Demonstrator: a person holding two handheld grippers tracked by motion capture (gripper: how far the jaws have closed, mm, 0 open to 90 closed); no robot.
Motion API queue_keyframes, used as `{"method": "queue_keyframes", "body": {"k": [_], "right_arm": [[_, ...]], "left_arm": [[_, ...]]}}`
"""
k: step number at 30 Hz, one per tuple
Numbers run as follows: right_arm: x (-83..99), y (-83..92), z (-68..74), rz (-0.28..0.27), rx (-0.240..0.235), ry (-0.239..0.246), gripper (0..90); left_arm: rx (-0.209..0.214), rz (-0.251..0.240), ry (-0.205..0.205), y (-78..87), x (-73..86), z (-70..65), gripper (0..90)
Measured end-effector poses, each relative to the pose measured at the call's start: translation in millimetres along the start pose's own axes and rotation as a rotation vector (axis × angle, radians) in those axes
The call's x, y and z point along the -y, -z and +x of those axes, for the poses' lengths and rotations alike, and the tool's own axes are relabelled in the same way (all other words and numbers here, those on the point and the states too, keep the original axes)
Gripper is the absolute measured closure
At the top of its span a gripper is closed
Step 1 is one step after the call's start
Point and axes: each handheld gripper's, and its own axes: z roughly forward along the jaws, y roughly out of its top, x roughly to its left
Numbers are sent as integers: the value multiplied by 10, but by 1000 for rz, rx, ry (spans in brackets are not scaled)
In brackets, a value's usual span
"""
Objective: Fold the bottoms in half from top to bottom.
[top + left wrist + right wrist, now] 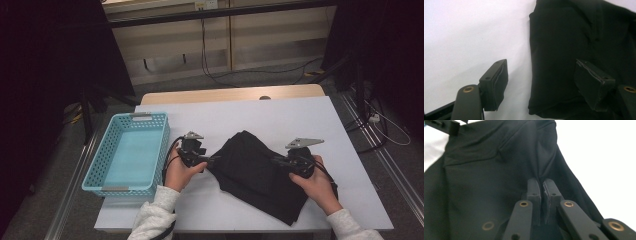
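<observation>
On the white tabletop (250,117), a black garment (255,170) lies partly folded between both grippers, beside a blue basket (131,152). The right gripper (542,185) is clamped on a pinched ridge of fabric at the garment's right edge. The left gripper (541,82) has its jaws apart, straddling the left edge without pressing it. Risk: a one-sided pull would drag the cloth, undoing the fold or slipping the thin pinch.
</observation>
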Motion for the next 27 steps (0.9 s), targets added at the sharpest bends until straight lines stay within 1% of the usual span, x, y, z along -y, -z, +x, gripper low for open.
{"method": "queue_keyframes", "body": {"k": [3,5,10,11,13,16,17,18,22,23,27], "right_arm": [[-9,59,-15,-9,-8,-12,854],[-2,94,-28,-11,-23,-19,854],[18,157,-44,-9,-23,-27,856],[22,163,-48,-11,-22,-26,856],[34,177,-49,-11,-23,-25,856],[49,203,-52,-10,-22,-26,855],[52,215,-55,-12,-21,-28,856],[57,231,-60,-15,-16,-32,856],[84,275,-66,-16,-20,-31,856],[90,285,-65,-16,-22,-37,856],[107,307,-80,-15,-27,-43,856]], "left_arm": [[3,-1,4,-6,4,-2,282],[0,-3,8,-7,5,0,277],[-1,-9,0,3,-3,-5,271],[1,-14,5,1,-5,-9,269],[5,-7,-1,6,-10,-6,264],[5,-13,1,-2,-10,-10,261],[7,-3,-7,2,-12,-3,260],[5,-7,-3,0,-12,-5,259],[5,-7,-5,1,-19,-8,254],[5,-11,0,-3,-20,-13,253],[9,-8,-3,-10,-25,-20,253]]}}
